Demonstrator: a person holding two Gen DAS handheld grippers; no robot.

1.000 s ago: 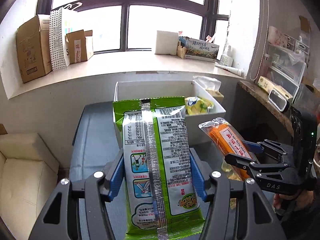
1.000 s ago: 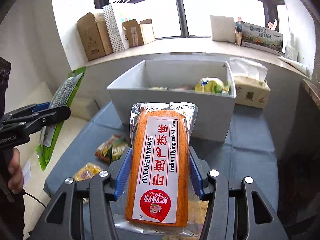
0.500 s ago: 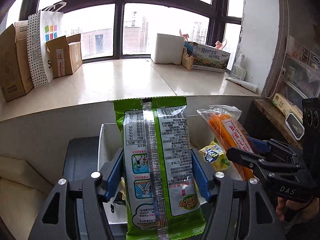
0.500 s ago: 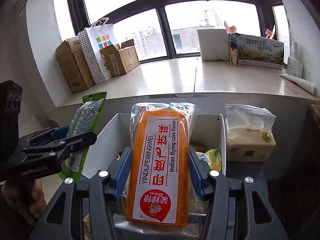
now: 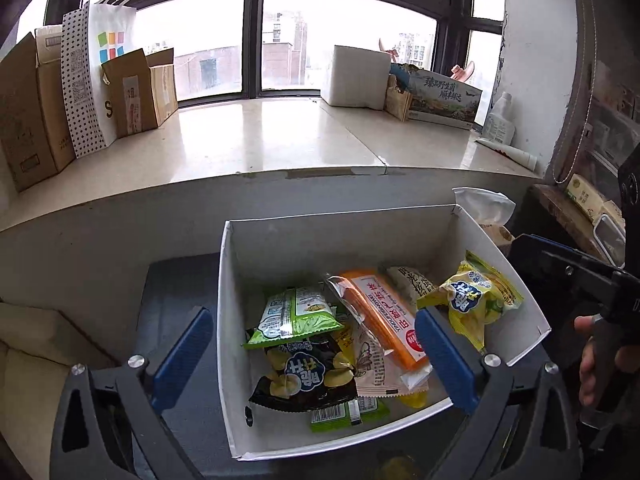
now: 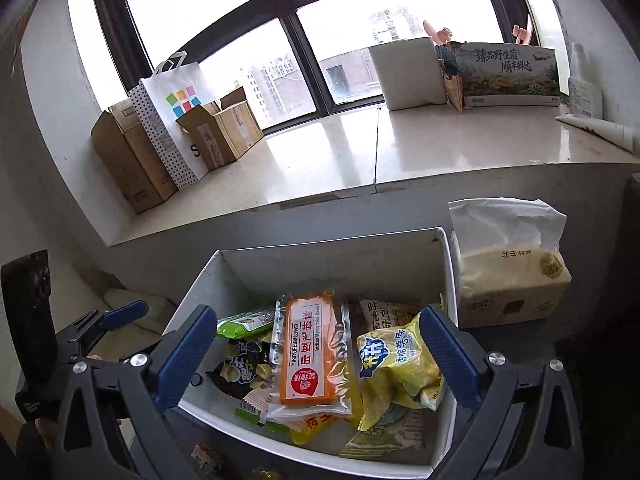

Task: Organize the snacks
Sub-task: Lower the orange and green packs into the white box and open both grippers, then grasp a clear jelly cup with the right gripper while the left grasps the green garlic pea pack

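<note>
A white box (image 5: 344, 236) (image 6: 320, 258) holds several snack packs. The green pack (image 5: 294, 314) (image 6: 244, 322) lies at its left, above a black chip bag (image 5: 304, 376). The orange flying-cake pack (image 5: 384, 312) (image 6: 306, 354) lies in the middle, and a yellow bag (image 5: 472, 300) (image 6: 400, 360) at the right. My left gripper (image 5: 314, 356) is open and empty above the box's left part. My right gripper (image 6: 316, 356) is open and empty above the orange pack.
A tissue pack (image 6: 508, 268) stands right of the box on the dark table (image 5: 176, 292). The windowsill (image 5: 260, 136) behind carries cardboard boxes (image 5: 136, 92), a paper bag (image 6: 172, 120) and a printed carton (image 6: 508, 76).
Both grippers opened and let go: the green pack and the orange pack now lie in the box. Both grippers came closer over the box.
</note>
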